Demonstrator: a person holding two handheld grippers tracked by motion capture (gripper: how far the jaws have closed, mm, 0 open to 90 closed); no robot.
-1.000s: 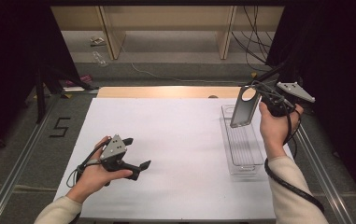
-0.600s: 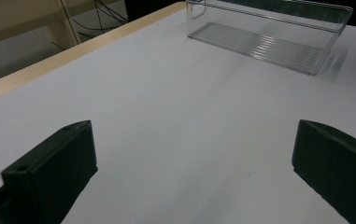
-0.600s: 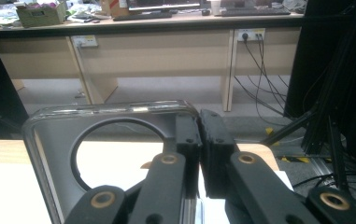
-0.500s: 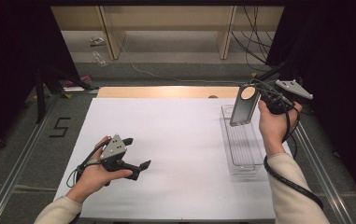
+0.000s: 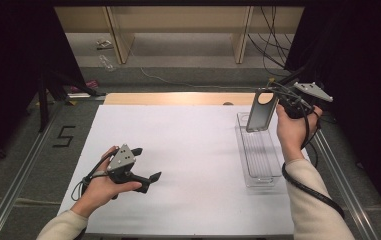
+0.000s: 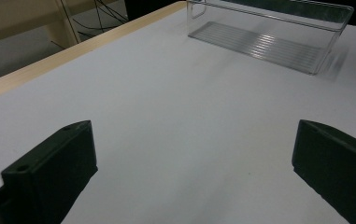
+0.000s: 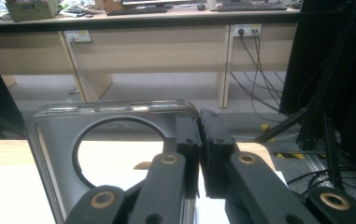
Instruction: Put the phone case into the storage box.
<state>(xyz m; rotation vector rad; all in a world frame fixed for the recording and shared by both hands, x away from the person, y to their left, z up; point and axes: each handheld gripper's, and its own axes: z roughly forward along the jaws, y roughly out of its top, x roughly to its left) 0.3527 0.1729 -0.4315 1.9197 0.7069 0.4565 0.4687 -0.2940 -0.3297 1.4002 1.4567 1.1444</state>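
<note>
High view, starting at the left edge: a dark figure "5" (image 5: 64, 136) is marked on the grey floor beside the table, the one piece of writing that can be read. To its right the white table (image 5: 188, 150) carries the person's left hand (image 5: 100, 182), which rests on the surface near the front edge and holds the left gripper (image 5: 145, 165); the jaws stand wide apart with nothing between them, and in the left gripper view the same two black jaws frame bare white tabletop. Further right lies a clear plastic tray (image 5: 260, 155), long and narrow with a ribbed floor, its long axis running away from the person; the left gripper view shows it too (image 6: 278, 28), empty of anything. Above the tray's far end the right gripper (image 5: 273, 102), held in the raised right hand (image 5: 290, 130), has its jaws pinched on the edge of a grey phone case (image 5: 262, 111). The case is a flat, slim, rounded rectangle of smoky translucent grey with a large round cut-out near its top. It hangs clear of the table, just over the tray's far part, standing nearly upright with its long axis vertical and slightly tilted, cut-out end uppermost. In the right gripper view the case (image 7: 54, 154) shows a glossy clear rim and the round opening, with the jaws closed tight on its border at the right side.
</note>
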